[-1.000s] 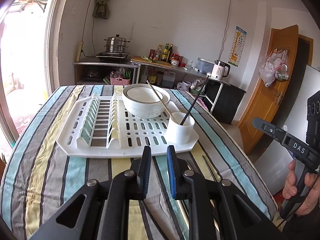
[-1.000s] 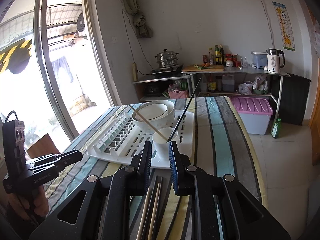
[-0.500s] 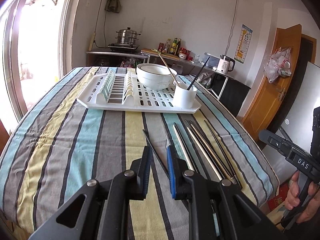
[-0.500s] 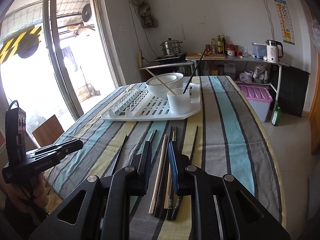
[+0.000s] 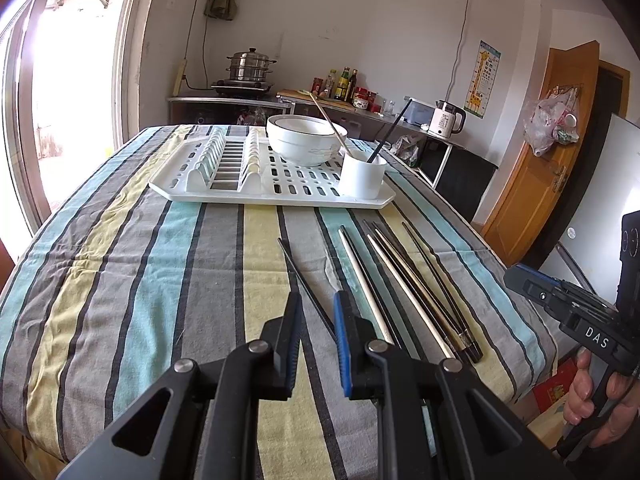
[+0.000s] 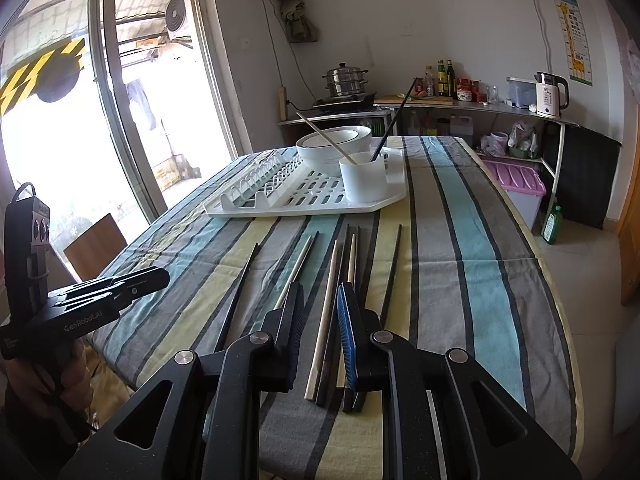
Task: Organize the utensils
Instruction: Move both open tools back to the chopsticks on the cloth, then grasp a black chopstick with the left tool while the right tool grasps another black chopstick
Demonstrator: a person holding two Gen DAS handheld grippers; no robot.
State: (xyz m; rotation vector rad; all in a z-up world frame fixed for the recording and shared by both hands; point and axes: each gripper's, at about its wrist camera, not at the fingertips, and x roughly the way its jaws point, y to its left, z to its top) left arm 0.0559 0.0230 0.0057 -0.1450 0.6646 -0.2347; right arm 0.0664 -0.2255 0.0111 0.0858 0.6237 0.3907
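Your loose chopsticks lie fanned on the striped tablecloth point(image 5: 120, 280) in the lower middle of both views, their long axes running from the near edge of the table up toward the white slotted plastic drying tray point(image 5: 272, 188) at the frame's centre, so each stick points roughly along the line your grippers face. In the left wrist view, the single thin black chopstick point(image 5: 298, 268) passes up out of the gap of your left gripper point(image 5: 316, 304), while the bundle of pale and dark chopsticks point(image 5: 404, 280) sits off to its right. In the right wrist view, that bundle point(image 6: 340, 280) lies directly under your right gripper point(image 6: 320, 296), so the right hand looks nearer to most of the sticks and the left nearer to the lone black one. Both grippers show a narrow gap between the pads, only slightly spread, and neither pinches anything; whether the tips touch the cloth can't be told. The white round cup point(image 5: 362, 176) on the tray's right end already stands with one dark stick and one pale stick leaning out of it, beside the white ceramic bowl point(image 5: 306, 140); that cup seems the likely home for the rest.
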